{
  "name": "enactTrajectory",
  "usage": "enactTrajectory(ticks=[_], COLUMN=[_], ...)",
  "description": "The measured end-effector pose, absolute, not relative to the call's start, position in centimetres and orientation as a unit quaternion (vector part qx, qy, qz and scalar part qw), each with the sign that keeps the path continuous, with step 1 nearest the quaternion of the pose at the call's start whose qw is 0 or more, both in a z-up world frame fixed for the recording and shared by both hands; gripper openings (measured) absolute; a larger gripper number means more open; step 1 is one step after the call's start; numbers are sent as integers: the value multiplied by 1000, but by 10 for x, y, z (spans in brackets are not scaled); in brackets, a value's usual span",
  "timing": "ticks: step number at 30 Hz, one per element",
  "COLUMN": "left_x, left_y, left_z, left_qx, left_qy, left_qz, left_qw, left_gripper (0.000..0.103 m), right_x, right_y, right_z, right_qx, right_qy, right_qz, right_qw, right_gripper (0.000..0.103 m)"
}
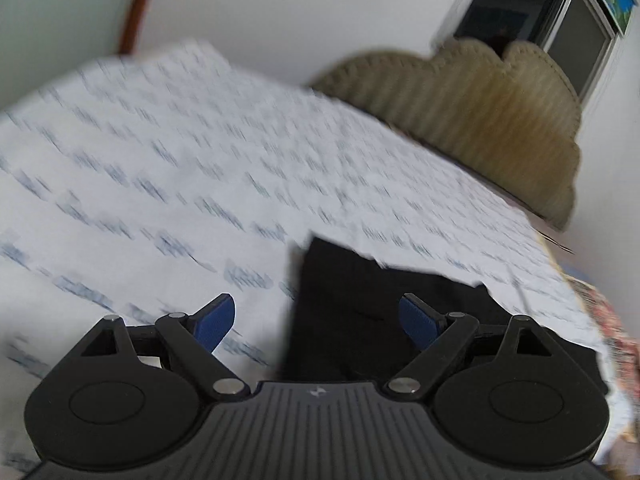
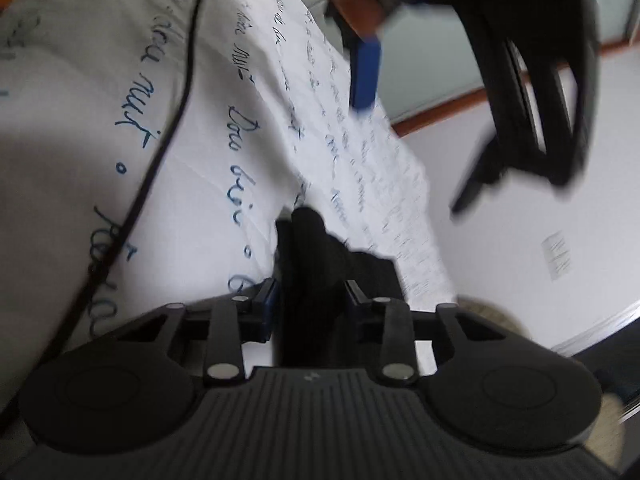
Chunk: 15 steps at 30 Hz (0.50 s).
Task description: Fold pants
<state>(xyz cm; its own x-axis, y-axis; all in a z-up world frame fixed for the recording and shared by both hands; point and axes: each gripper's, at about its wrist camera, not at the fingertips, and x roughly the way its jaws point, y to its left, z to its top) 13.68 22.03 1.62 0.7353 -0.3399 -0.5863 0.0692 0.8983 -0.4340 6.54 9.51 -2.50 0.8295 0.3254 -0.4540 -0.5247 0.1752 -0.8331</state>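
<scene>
Pants (image 1: 360, 312), one black pair, lie on one sheet (image 1: 180, 160) printed with blue script, unreadable. Left gripper (image 1: 318, 322) stands wide above them; right gripper (image 2: 308, 300) pinches their fabric.

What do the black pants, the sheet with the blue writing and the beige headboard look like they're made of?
Black pants: soft matte cloth, probably a knit or cotton; it bunches where the right gripper pinches it.
Sheet: thin woven fabric, likely cotton, matte white with printed blue script and fine creases.
Headboard: seems padded upholstery, ribbed beige with a scalloped edge; blur leaves the fabric uncertain.
</scene>
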Motion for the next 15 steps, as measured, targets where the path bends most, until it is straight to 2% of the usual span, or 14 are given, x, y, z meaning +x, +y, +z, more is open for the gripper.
enactTrajectory(ticks=[1,3,9,13,14,15], left_x=[142,150,178,189,189,188], left_y=[219,217,224,225,225,226], left_z=[11,-1,-36,-44,-42,-40], left_qx=[-206,-229,-352,-394,-396,-393], left_qy=[358,385,439,419,405,400], left_qz=[-123,-141,-158,-178,-181,-175], left_qw=[902,883,811,799,804,809], left_gripper=[90,90,90,89,77,55], right_x=[65,65,70,76,77,78], right_y=[97,97,72,69,68,68], right_z=[-28,-28,12,24,26,26], right_qx=[-583,-570,-448,-416,-409,-406], right_qy=[82,73,99,103,108,114], right_qz=[275,268,289,295,297,301], right_qw=[760,773,840,854,856,856], right_gripper=[18,14,13,13,13,13])
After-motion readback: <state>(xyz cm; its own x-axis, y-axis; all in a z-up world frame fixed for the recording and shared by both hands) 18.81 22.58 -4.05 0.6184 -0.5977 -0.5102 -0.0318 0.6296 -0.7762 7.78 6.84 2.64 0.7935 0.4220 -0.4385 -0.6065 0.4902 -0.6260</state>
